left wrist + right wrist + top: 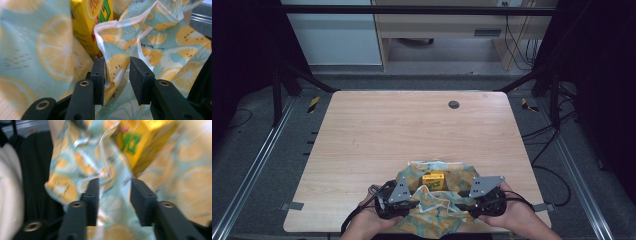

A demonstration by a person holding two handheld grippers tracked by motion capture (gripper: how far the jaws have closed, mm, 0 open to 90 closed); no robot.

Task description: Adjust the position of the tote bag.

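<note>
- One tabletop (412, 135), pale wood, with one dark round plug (454, 104) near its far edge.
- One cloth (434, 210), pale blue with an orange-slice print, lies crumpled at the tabletop's near edge, just on the person's side of the carton and partly around it.
- Two hands enter from the near edge: left hand (367, 222) to the left of the cloth, right hand (512, 212) to its right.
- Two claws, each topped by a grey three-cornered plate: left claw (409, 202) and right claw (462, 200) both reach inward over the cloth.
- One yellow carton (433, 179) with green lettering stands on the cloth, at its far-middle part.
- Left gripper view: left claw (117, 75) has its jaws parted, with a white-hemmed fold of cloth (120, 62) rising between them; the fold touches one jaw, the other stands clear. Carton (87, 25) sits just beyond. Hem detail is legible here, not from the high view.
- Right gripper view, blurred: right claw (113, 195) likewise released, jaws apart, cloth (110, 180) lying between them; carton (140, 142) beyond.
</note>
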